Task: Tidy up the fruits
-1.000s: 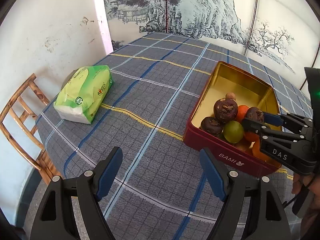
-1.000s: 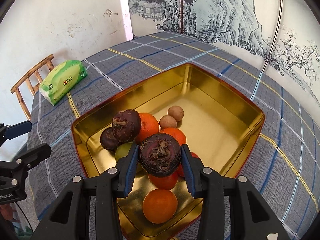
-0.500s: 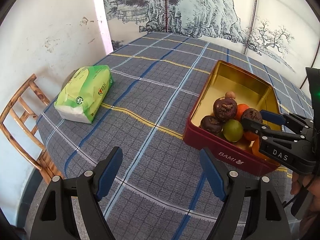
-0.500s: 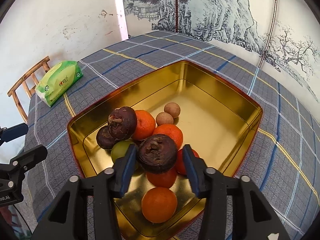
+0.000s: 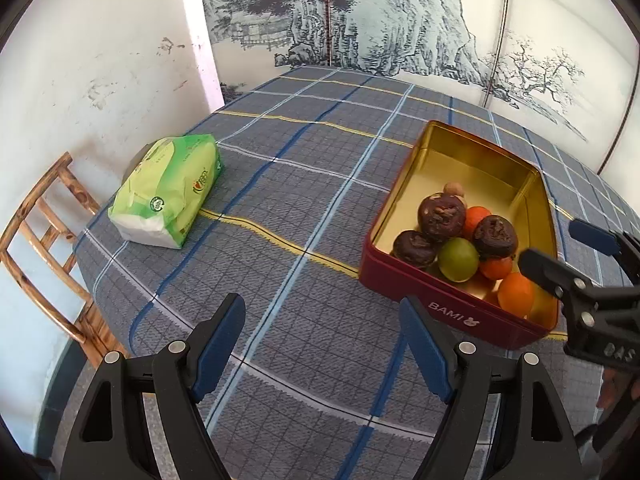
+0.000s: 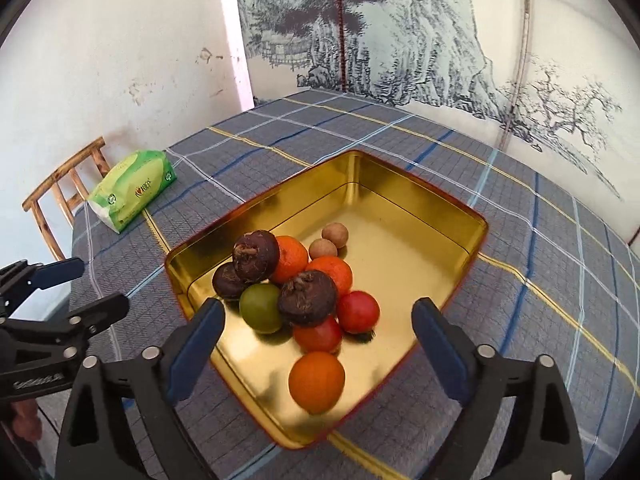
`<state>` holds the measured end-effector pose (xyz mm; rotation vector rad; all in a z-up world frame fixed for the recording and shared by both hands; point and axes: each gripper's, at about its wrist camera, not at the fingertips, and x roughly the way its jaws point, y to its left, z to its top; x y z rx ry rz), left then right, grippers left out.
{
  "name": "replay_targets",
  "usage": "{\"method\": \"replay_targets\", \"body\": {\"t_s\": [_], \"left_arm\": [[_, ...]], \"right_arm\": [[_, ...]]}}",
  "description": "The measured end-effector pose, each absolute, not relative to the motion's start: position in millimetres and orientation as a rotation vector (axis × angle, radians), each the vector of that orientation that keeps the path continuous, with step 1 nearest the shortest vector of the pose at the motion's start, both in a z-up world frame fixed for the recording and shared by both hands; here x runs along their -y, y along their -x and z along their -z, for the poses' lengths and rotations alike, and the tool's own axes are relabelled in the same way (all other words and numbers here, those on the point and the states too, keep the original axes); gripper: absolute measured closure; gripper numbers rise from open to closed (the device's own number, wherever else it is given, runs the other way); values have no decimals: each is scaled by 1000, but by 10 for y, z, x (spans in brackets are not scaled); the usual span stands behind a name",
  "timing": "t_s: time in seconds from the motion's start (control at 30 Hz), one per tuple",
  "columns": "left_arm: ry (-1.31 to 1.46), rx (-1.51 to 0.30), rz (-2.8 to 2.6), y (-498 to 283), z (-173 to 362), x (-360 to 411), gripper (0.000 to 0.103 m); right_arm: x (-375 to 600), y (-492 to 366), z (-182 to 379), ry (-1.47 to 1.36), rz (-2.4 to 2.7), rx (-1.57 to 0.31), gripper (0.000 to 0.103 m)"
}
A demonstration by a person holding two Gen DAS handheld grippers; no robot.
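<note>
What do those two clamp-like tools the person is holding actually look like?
Both look alike. The left gripper and right gripper are black plastic frames with triangular cut-outs and silver rivets at the joints. Each has two long fingers faced with blue pads. White lettering is printed on the side of each body; on the right one it reads "DAS". A bit of the person's bare hand shows behind them. No cables are visible.

Plaid-clothed table [image 5: 304, 184] bears tin [image 5: 448, 304], tissue pack [image 5: 168, 192].
</note>
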<state>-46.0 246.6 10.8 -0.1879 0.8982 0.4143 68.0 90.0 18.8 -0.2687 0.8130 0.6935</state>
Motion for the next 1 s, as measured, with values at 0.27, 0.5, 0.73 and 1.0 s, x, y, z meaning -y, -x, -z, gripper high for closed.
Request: {"method": "replay_targets", "body": {"t_s": [0.27,0.5,0.73,1.0], "left_arm": [[166,-906,-389,439,-122,-2337,24],[144,-916,-378,408,-113,-2249,24],[131,-924,-372,389,-99,-2201,24],[125,-927,-367,382,-88,-2176,24]], "right_arm": [[-698,-467,-172,282,-639,-818,2],[-578,-360,-110,250,-633,-844,2],[-583,-334,-41,267,-624,-863,2],[-593,-333,-7,269,-622,-878,2]]}}
